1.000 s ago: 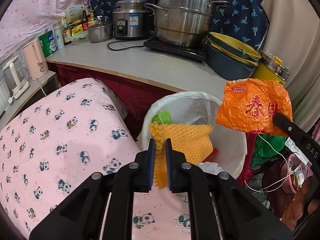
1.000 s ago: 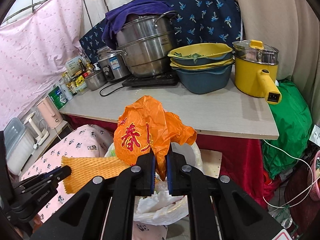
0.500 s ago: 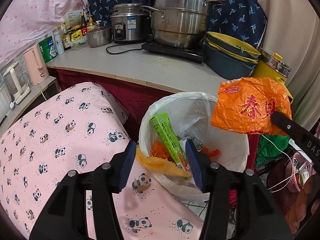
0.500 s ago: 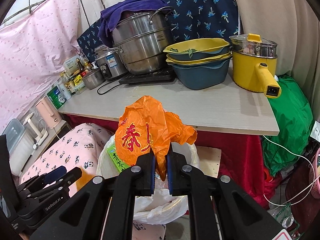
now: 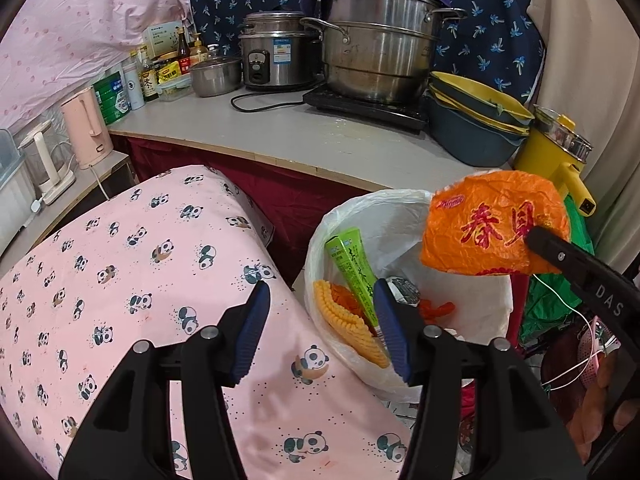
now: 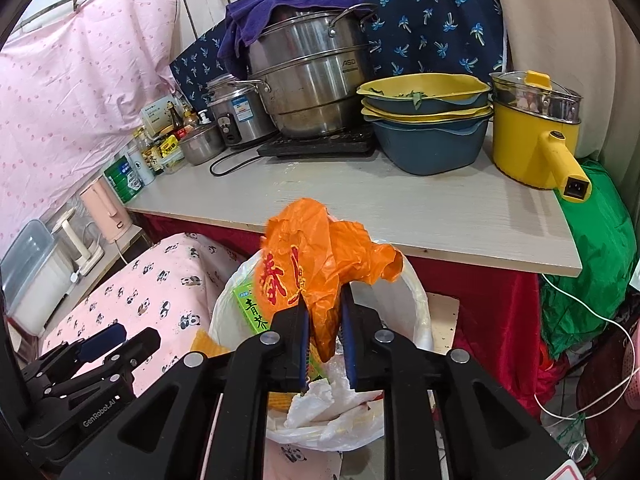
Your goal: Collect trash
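Step in hand: dropping trash into the bin (image 5: 472,320), the white-lined one on the floor between the panda-print cover (image 5: 132,280) and the front edge of the desk (image 6: 400,208). The left half of that looks done, the right half is in progress.

Left claw (image 5: 318,330) is released, jaws wide with nothing between them, hanging at the bin's near rim. The yellow foam net (image 5: 352,328) lies inside the bin against the liner, next to the green tea box (image 5: 352,268).

Right claw (image 6: 325,340) has just been opening; the orange plastic bag (image 6: 320,264) sits between its jaws, right over the bin mouth. The blue pads look slightly clear of the film, but I cannot tell if the bag is fully free — it may be snagged on a pad.

Next move, my read: open the right claw wider so the bag drops, and shake if it clings. Light film could catch the rim and slide outside.

View differences:
- Left wrist view shows the bin's contents and the bag's printed face from the side; the right claw's gap is hidden there.
- Right wrist view shows that gap — and the bag centred over the opening.
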Motion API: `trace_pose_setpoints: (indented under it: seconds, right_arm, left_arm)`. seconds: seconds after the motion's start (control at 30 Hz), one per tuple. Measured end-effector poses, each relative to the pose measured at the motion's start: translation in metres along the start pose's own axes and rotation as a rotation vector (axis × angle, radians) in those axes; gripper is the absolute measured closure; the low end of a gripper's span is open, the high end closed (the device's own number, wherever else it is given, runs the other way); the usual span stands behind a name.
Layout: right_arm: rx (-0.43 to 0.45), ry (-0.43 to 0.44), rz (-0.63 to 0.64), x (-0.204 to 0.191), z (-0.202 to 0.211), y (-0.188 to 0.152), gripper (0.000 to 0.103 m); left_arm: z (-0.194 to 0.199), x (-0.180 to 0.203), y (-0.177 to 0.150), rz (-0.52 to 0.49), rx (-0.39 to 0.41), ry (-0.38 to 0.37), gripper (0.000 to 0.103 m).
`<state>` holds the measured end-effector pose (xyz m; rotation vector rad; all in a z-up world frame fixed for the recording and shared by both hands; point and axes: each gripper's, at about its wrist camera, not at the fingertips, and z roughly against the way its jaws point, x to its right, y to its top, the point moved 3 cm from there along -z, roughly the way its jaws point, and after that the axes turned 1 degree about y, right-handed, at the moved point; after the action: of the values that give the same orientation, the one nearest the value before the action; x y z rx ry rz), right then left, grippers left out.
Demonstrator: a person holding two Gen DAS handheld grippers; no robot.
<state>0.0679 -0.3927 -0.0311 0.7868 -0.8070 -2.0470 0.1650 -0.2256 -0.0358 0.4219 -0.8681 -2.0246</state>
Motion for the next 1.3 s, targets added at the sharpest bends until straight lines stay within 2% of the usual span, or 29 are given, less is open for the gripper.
trace_pose_setpoints:
  seconds: [0.03, 0.1, 0.2, 0.23, 0.33, 0.5, 0.8, 0.93, 1.13, 1.3]
  right_arm:
    - [-0.003, 0.003, 0.005, -0.002, -0.001, 0.0, 0.082]
    - [-0.004, 0.006, 0.013, -0.005, -0.003, 0.0, 0.078]
    - [0.013, 0.004, 0.023, -0.008, -0.001, 0.001, 0.057]
    - [0.019, 0.007, 0.026, -0.01, 0.0, 0.002, 0.053]
    - [0.025, 0.009, 0.04, -0.014, 0.004, 0.003, 0.046]
    - [0.039, -0.001, 0.099, -0.028, 0.018, 0.0, 0.036]
    - [0.076, -0.076, 0.226, -0.057, 0.048, -0.016, 0.019]
    - [0.078, -0.112, 0.254, -0.063, 0.06, -0.024, 0.017]
    - [0.007, -0.076, 0.235, -0.057, 0.066, -0.035, 0.015]
    - [-0.02, -0.075, 0.242, -0.056, 0.07, -0.045, 0.014]
  left_arm:
    - [0.0, -0.001, 0.0, 0.001, 0.0, 0.002, 0.051]
    - [0.002, -0.003, -0.001, 0.002, 0.007, 0.011, 0.041]
    - [0.005, -0.005, -0.002, -0.005, 0.02, 0.022, 0.039]
    - [0.005, -0.005, -0.002, -0.006, 0.019, 0.024, 0.039]
    - [0.008, -0.007, -0.002, -0.002, 0.024, 0.033, 0.039]
    - [0.022, -0.015, -0.002, 0.021, 0.051, 0.047, 0.032]
    - [0.048, -0.026, -0.013, 0.014, 0.068, 0.104, 0.025]
    - [0.058, -0.03, -0.02, 0.014, 0.064, 0.128, 0.018]
    - [0.064, -0.028, -0.032, 0.002, 0.04, 0.155, 0.016]
    - [0.065, -0.024, -0.04, 0.011, 0.015, 0.147, 0.016]
